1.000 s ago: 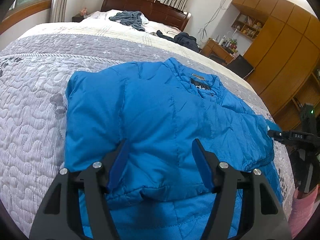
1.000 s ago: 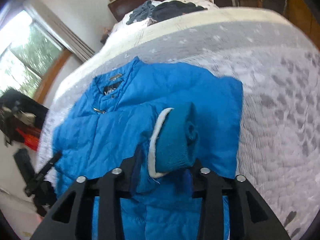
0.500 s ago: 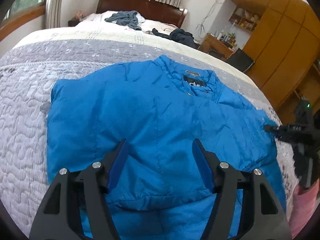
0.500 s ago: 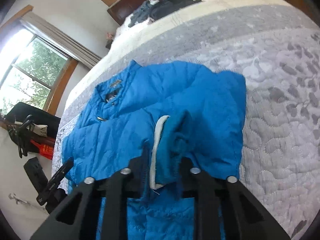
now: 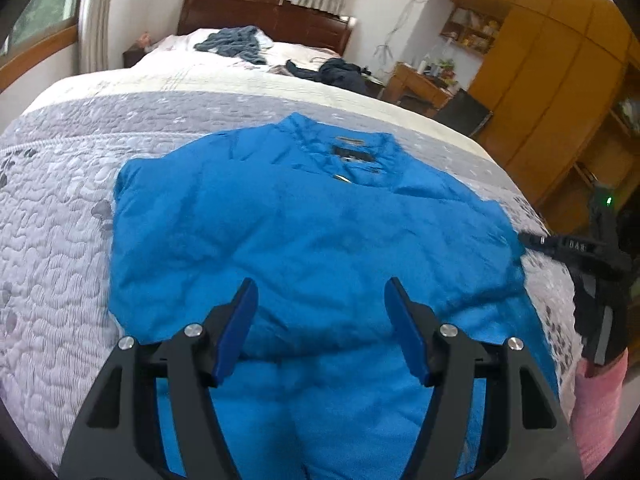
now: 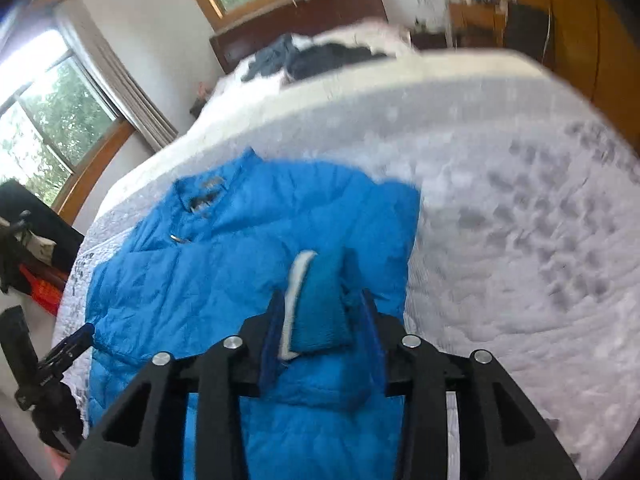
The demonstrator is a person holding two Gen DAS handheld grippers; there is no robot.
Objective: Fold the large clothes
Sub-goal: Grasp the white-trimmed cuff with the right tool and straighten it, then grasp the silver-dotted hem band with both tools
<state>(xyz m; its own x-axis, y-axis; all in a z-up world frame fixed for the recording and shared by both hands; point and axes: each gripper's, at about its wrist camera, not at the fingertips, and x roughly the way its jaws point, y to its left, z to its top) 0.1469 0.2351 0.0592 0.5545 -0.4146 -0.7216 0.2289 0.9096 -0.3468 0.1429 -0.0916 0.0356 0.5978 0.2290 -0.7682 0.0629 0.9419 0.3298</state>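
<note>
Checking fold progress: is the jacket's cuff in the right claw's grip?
Yes: the right claw is shut on the cuff.

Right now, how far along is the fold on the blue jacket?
Early. Done: the blue puffer jacket lies spread front-up on the grey quilted bedspread, one sleeve apparently folded in. In hand: the right gripper is shut on the teal knit cuff with white trim over the jacket body; the left gripper hangs open, empty. Left: release that sleeve and fold the body.
</note>
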